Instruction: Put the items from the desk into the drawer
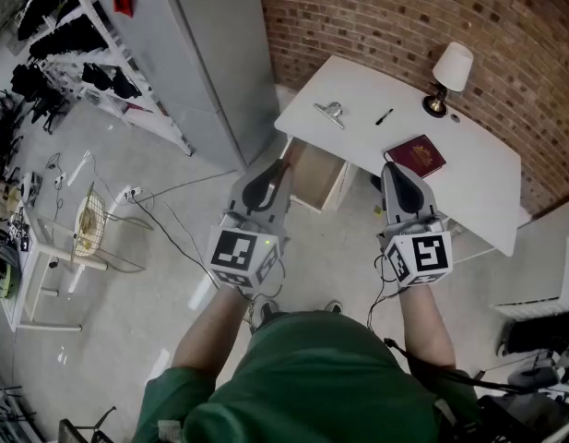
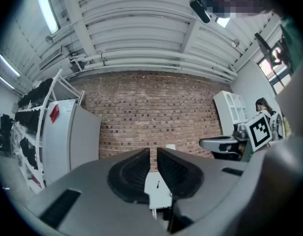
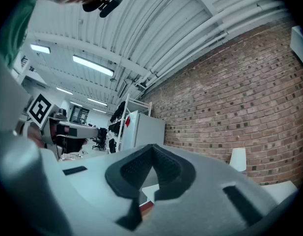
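A white desk stands by the brick wall, well ahead of both grippers. On it lie a metal clip, a black pen and a dark red booklet. Below the desk's left end a wooden drawer is pulled out. My left gripper hovers over the floor before the drawer, its pads a thin slit apart and holding nothing. My right gripper is shut and empty, pointing at the booklet. The pen shows through the left slit.
A white-shaded lamp stands at the desk's back. A tall grey cabinet and a clothes rack are to the left. Cables, a wire chair and a small white table sit on the floor at left.
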Action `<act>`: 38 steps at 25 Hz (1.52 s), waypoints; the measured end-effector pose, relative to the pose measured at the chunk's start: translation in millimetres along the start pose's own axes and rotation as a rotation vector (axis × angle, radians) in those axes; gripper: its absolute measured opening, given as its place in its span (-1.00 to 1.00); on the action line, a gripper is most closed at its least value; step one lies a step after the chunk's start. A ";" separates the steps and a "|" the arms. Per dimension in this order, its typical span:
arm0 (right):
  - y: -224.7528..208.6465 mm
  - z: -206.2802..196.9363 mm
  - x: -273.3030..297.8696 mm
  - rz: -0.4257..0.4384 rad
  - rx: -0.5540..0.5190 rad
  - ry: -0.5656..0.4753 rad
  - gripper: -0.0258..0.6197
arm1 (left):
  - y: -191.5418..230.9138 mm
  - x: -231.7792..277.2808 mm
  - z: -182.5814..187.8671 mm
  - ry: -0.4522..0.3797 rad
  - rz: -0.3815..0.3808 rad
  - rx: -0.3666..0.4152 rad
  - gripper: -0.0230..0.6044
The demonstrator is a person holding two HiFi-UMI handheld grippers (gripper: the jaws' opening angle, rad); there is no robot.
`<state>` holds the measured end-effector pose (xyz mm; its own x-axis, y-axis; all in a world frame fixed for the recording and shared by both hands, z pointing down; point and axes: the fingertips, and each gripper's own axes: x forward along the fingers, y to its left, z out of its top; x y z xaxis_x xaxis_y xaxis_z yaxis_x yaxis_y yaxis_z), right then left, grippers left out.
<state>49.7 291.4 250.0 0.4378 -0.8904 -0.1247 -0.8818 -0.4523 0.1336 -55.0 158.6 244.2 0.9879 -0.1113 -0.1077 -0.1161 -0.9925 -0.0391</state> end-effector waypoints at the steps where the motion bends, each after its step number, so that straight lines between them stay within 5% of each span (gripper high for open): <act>1: -3.0 -2.3 -1.8 0.008 0.003 0.001 -0.91 | -4.2 2.6 -1.3 0.000 0.004 -0.001 -0.79; 22: -69.8 -32.2 -8.6 0.039 0.076 0.021 -0.91 | -56.5 49.1 -17.8 0.052 0.022 0.019 -0.79; 38: -100.0 -69.8 82.7 -0.044 0.023 0.124 -0.91 | 22.9 138.7 -57.4 0.040 -0.041 -0.073 -0.79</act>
<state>186.3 259.4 295.0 0.4932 -0.8699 -0.0071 -0.8645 -0.4910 0.1080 85.2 117.4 285.4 0.9952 -0.0706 -0.0681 -0.0687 -0.9972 0.0303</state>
